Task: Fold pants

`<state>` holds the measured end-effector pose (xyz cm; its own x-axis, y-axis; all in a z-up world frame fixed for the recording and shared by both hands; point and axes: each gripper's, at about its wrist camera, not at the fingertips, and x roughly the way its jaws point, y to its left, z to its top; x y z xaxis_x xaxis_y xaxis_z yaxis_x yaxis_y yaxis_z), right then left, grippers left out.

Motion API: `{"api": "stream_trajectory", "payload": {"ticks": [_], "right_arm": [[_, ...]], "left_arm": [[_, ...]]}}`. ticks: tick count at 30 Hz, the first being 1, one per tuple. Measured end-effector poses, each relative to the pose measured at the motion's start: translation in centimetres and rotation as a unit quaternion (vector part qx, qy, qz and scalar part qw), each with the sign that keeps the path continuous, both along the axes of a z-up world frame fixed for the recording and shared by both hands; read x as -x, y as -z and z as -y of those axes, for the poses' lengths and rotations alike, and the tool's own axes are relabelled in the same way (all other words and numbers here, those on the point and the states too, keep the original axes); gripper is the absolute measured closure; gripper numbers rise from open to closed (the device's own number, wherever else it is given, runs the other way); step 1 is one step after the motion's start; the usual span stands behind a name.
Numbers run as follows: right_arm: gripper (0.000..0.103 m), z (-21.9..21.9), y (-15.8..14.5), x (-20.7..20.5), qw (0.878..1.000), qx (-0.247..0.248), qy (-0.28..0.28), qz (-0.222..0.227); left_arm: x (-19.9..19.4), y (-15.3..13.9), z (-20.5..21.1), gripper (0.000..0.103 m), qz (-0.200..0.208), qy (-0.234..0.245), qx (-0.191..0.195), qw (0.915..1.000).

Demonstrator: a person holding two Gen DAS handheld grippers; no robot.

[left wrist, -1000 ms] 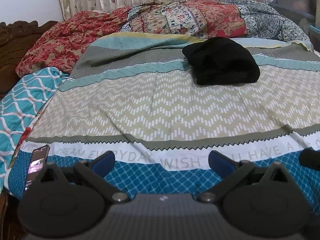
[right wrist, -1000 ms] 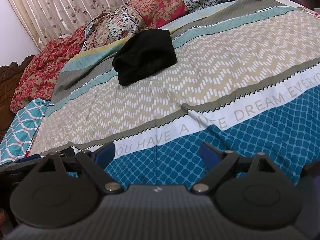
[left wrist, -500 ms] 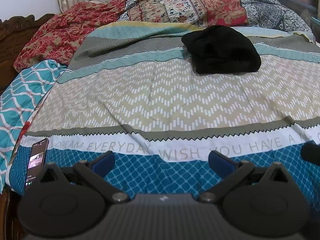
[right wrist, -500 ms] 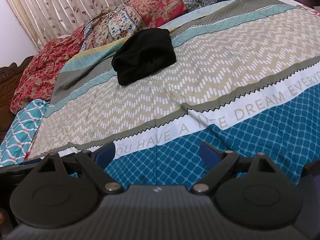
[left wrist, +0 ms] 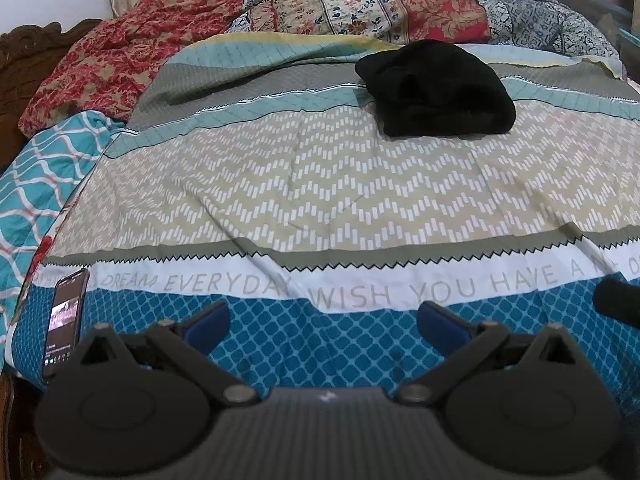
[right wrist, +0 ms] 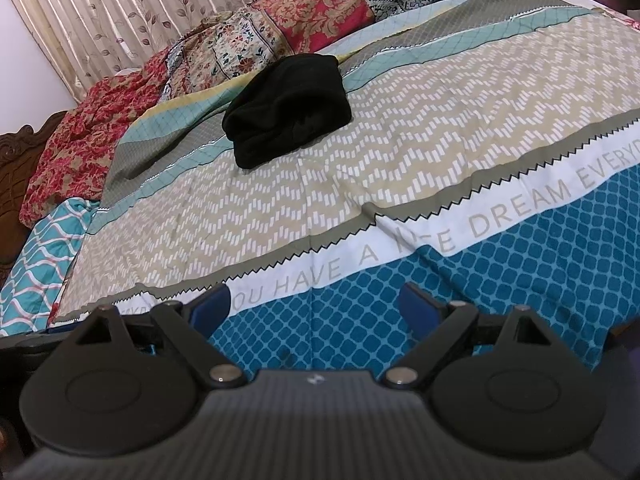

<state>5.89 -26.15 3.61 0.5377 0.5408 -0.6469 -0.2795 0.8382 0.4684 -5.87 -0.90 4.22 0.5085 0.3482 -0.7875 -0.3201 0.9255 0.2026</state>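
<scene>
Both tools are out over the foot of the bed, and neither has anything in it. The left gripper (left wrist: pixel 323 322) has its blue-padded fingers (left wrist: pixel 210 320) spread wide over the blue diamond band of the bedspread (left wrist: pixel 320 184), nothing between them. Same story on the other side: the right gripper (right wrist: pixel 316 306) hangs with its fingers (right wrist: pixel 416 304) wide apart above that same blue band, just short of the white strip with the grey lettering.

Off by the left gripper, near the bed's edge, a phone (left wrist: pixel 66 320) lies on the cover with its screen lit.

Further up, well apart from both tools, the black pants (left wrist: pixel 436 90) sit in a compact bundle on the bedspread, across the teal and grey stripes and onto the top of the beige zigzag band; I cannot tell how neatly they are folded. Behind them, floral quilts (left wrist: pixel 360 0) are heaped along the head of the bed, and a leaf-print curtain (right wrist: pixel 120 12) hangs behind those.
</scene>
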Motion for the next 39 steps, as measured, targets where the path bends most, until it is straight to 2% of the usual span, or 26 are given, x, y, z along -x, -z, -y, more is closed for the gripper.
{"api": "stream_trajectory", "payload": {"ticks": [19,28,33,39], "right_arm": [[0.01,0.13,0.06,-0.03,1.0,0.002,-0.004,0.003],[0.01,0.15,0.28,-0.18,1.0,0.002,-0.003,-0.004],[0.01,0.09,0.29,-0.13,1.0,0.002,-0.002,-0.004],[0.01,0.12,0.34,-0.18,1.0,0.003,-0.004,-0.006]], "left_arm": [[0.0,0.42,0.01,0.0,-0.01,0.005,0.012,0.9999],[-0.07,0.49,-0.25,0.0,-0.01,0.001,0.003,0.9999],[-0.11,0.6,-0.34,0.0,-0.012,0.002,-0.008,0.9999],[0.02,0.46,-0.63,0.0,-0.004,0.0,-0.049,0.9988]]}}
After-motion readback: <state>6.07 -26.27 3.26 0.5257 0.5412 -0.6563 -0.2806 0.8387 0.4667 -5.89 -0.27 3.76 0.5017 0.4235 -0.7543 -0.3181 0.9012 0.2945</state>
